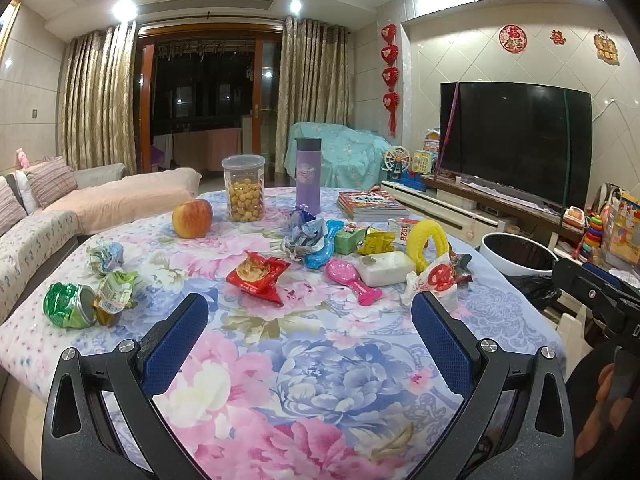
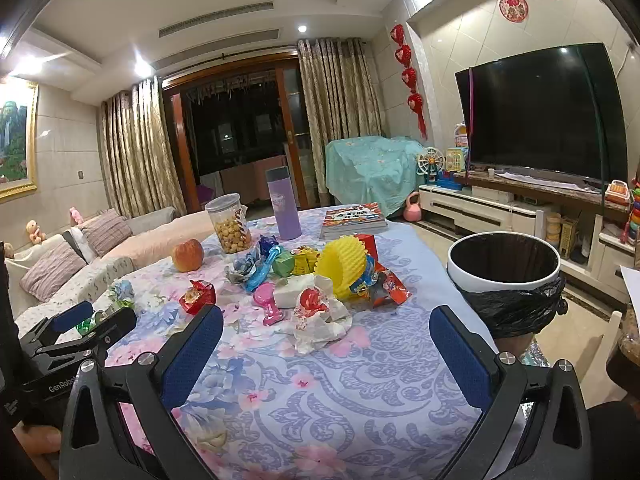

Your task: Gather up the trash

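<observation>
Left tool (image 1: pixel 310 316) agape, crushed green can (image 1: pixel 70 306) lying sideways, mouth rightward

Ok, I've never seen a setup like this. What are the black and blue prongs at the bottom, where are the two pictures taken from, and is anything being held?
There is no robot: a person holds one claw in each hand, and each claw carries its own camera looking along its blue fingers. One picture is from the left claw, the other from the right claw. Both are open and empty above a flowered table. On it lie wrappers, such as a red wrapper, a crushed green can, an apple, a jar and toys. A bin lined with a black bag stands beside the table.
</observation>
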Tool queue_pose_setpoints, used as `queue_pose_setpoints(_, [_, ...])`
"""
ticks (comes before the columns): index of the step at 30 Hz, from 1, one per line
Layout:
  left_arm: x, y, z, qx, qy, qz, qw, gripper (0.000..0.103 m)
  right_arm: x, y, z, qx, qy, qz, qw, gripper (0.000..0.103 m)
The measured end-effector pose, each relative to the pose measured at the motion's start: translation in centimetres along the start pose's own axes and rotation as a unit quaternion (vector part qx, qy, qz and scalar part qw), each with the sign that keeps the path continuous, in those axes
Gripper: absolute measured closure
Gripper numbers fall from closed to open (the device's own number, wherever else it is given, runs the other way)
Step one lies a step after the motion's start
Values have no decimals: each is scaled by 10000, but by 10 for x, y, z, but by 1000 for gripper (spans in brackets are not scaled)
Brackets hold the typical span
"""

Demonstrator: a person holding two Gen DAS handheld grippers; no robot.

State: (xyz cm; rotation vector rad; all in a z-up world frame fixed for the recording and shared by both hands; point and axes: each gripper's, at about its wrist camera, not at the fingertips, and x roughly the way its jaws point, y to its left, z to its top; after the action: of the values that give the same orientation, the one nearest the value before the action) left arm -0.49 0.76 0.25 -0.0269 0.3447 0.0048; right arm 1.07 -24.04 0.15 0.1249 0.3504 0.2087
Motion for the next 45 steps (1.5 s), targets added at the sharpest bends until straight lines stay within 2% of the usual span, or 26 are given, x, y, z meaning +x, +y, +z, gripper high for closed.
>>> queue_pose_setpoints(14, [0,2,-2,-6,29,1,10000,0,0,2,0,35,17,50,10000,0])
queue_pose_setpoints(22, [15,12,-7,-115,219,88,9997,0,8,5,0,20,109,164,9998,0])
queue_pose_setpoints(35, [77,45,-5,-246,765,408,9959,0,63,-2,-2,259,747,324,9963,0])
queue_pose_setpoints(45, [125,65,-3,-384,1192,409,9913,0,104,-4,-3,379,1044,347,9932,0])
